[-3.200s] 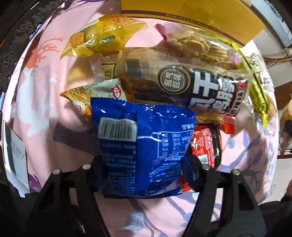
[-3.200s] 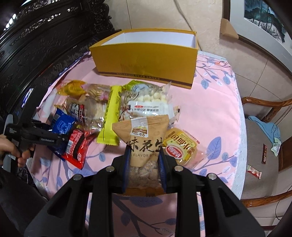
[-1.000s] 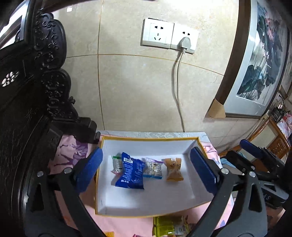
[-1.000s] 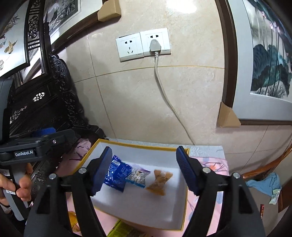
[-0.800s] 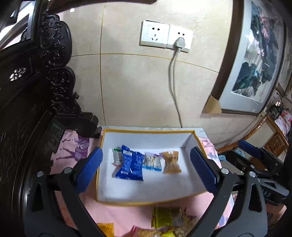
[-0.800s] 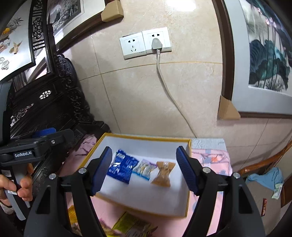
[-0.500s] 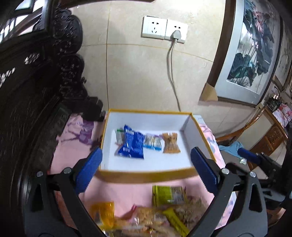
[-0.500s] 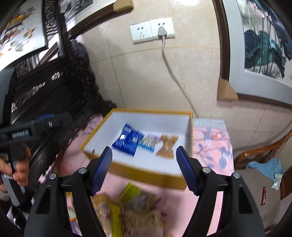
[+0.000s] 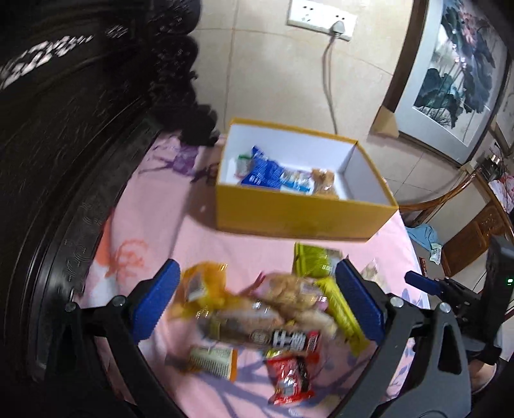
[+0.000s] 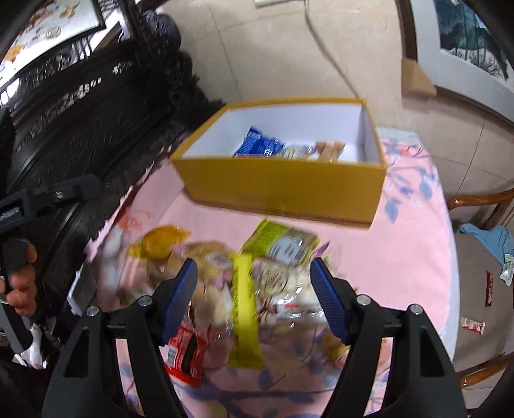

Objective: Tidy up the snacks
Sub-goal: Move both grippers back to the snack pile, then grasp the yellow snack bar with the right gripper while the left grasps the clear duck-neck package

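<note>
A yellow box [image 9: 298, 218] [image 10: 282, 189] stands at the far side of the pink tablecloth and holds a blue packet [image 9: 261, 172] [image 10: 257, 144], a small packet and a brown packet [image 9: 324, 181]. A blurred pile of snacks [image 9: 273, 315] [image 10: 244, 283] lies in front of it, with a red packet [image 9: 289, 376] nearest. My left gripper [image 9: 257, 308] is open and empty above the pile. My right gripper [image 10: 253, 295] is open and empty above the pile, over a yellow-green bar [image 10: 245, 308].
Dark carved furniture [image 9: 64, 128] stands along the left edge of the table. A wooden chair [image 10: 482, 257] with a blue cloth stands on the right. The wall with a socket [image 9: 321, 19] and a framed painting [image 9: 456, 70] is behind the box.
Both grippers have pulled back from the box and tilted down over the snack pile. The blue and brown packets they held earlier lie in the box.
</note>
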`<state>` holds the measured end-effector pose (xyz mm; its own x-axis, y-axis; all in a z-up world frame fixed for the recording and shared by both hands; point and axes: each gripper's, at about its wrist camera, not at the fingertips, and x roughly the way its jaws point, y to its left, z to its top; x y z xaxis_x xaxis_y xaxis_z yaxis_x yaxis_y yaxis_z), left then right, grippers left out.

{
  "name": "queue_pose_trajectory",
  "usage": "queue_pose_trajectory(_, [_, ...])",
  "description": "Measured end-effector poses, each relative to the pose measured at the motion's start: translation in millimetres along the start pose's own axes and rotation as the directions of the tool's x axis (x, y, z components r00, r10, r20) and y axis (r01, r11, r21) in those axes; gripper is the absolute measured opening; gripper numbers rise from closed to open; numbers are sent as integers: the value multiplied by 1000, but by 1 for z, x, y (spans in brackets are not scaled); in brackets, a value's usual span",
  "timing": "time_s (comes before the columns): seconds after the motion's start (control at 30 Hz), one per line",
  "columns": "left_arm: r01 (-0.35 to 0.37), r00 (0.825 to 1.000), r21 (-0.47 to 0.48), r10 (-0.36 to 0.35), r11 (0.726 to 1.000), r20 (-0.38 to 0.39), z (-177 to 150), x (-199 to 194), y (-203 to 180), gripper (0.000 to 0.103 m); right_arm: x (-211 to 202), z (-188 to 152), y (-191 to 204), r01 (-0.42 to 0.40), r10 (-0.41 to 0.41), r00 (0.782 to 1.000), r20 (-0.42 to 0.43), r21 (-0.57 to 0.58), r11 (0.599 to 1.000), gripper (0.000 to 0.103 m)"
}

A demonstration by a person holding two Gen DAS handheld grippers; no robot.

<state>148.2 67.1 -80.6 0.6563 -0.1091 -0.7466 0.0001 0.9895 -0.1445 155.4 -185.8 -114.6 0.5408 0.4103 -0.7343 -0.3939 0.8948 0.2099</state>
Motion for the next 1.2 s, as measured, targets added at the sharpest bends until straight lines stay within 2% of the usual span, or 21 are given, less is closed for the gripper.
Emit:
queue_pose_trajectory(0.23, [-40, 997, -51, 36, 998, -62, -30, -7, 25, 99, 30, -16, 15, 0, -6, 997, -77, -70, 998, 63])
queue_pose_trajectory(0.3, [-50, 997, -60, 46, 997, -66, -35, -9, 30, 99, 38, -18, 16, 3, -11, 995, -95, -84, 996, 51])
queue_pose_trajectory(0.33, [-55, 996, -65, 50, 996, -70, -37, -10, 33, 99, 43, -19, 16, 2, -11, 994, -110, -89, 996, 49])
queue_pose_trajectory(0.6, [-72, 995, -97, 64, 993, -83, -43, -15, 43, 99, 67, -21, 17, 5, -23, 987, -160, -112, 994, 45])
queue_pose_trajectory(0.67, [-78, 994, -98, 69, 992, -90, -44, -14, 45, 99, 73, -22, 17, 0, -21, 984, -177, -117, 993, 33])
queue_pose_trajectory(0.7, [-81, 993, -99, 71, 992, -95, -45, -13, 46, 99, 78, -23, 17, 6, -30, 981, -191, -127, 992, 23])
queue_pose_trajectory(0.83, [-74, 990, -123, 58, 990, -131, -48, -6, 49, 99, 87, -26, 15, 18, -44, 978, -205, -131, 991, 22])
queue_pose_trajectory(0.93, [-71, 985, -134, 49, 988, -163, -52, 2, 49, 99, 83, -23, 7, 7, -21, 977, -214, -65, 998, 21])
queue_pose_trajectory(1.03, [-74, 981, -85, 57, 994, -184, -57, 13, 41, 99, 65, -20, 0, -23, 22, 983, -180, -2, 1000, 21])
queue_pose_trajectory(1.1, [-86, 982, 27, 90, 996, -168, -61, 20, 28, 99, 54, -19, -2, -41, 46, 986, -161, 31, 999, 21])
queue_pose_trajectory(1.17, [-111, 983, 186, 136, 976, -127, -66, 28, 10, 99, 46, -19, -5, -61, 70, 987, -145, 64, 996, 21])
queue_pose_trajectory(1.2, [-122, 983, 271, 154, 955, -99, -69, 32, 1, 99, 41, -19, -7, -70, 80, 987, -136, 82, 994, 21])
